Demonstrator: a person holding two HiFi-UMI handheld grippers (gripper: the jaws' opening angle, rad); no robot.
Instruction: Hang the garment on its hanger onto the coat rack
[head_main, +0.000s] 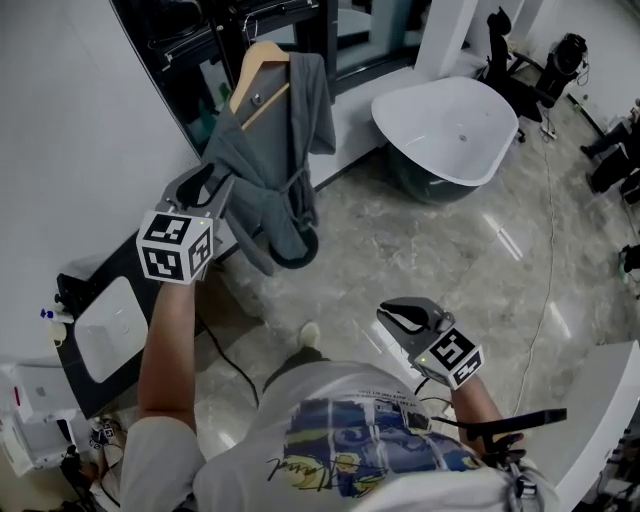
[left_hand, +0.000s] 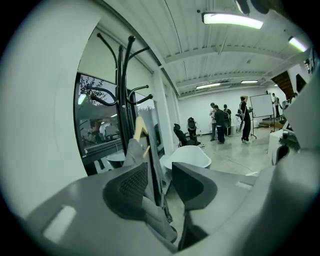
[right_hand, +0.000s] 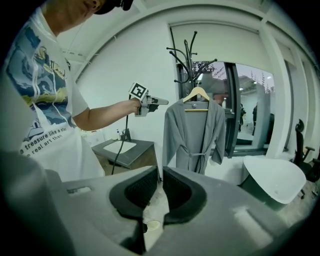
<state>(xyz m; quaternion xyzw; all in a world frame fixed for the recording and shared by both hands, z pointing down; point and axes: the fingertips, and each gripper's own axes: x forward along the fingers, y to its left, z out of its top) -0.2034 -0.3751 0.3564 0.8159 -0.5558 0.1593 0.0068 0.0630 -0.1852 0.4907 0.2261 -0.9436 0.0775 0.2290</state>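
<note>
You worked in even, bright light from ceiling strip lights (left_hand: 232, 20), with soft glare streaks on the polished floor (head_main: 510, 240); both gripper views bowed and darkened towards their round edges.

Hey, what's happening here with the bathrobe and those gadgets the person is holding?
A person is working with a hand-held gripper in each hand. A grey robe on a wooden hanger appears to hang from the black coat rack. The left gripper is up at the robe's side, its jaws apart with a fold of fabric loose between them. The right gripper is held low, away from the robe, its jaws nearly together with nothing between them.
</note>
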